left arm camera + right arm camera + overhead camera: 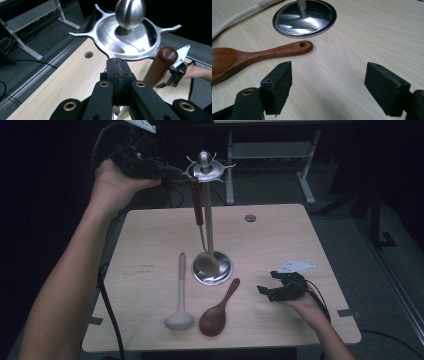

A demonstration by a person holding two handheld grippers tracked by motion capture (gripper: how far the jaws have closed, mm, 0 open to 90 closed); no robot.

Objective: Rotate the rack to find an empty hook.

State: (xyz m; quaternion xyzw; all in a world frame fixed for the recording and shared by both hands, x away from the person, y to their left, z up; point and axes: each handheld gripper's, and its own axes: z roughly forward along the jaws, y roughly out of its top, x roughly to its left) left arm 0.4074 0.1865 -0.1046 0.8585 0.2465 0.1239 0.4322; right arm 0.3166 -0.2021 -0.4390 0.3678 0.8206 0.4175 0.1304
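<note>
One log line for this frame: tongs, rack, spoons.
left tongs: shut, empty, up by rack top | right tongs: open, low over table | ladle: hung on rack | wooden spoon, white ladle: on table

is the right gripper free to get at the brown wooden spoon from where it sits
Probably yes: the right gripper rests with jaws wide open and nothing between them, and the wooden spoon lies just ahead on bare table, its handle end nearest and unobstructed.
</note>
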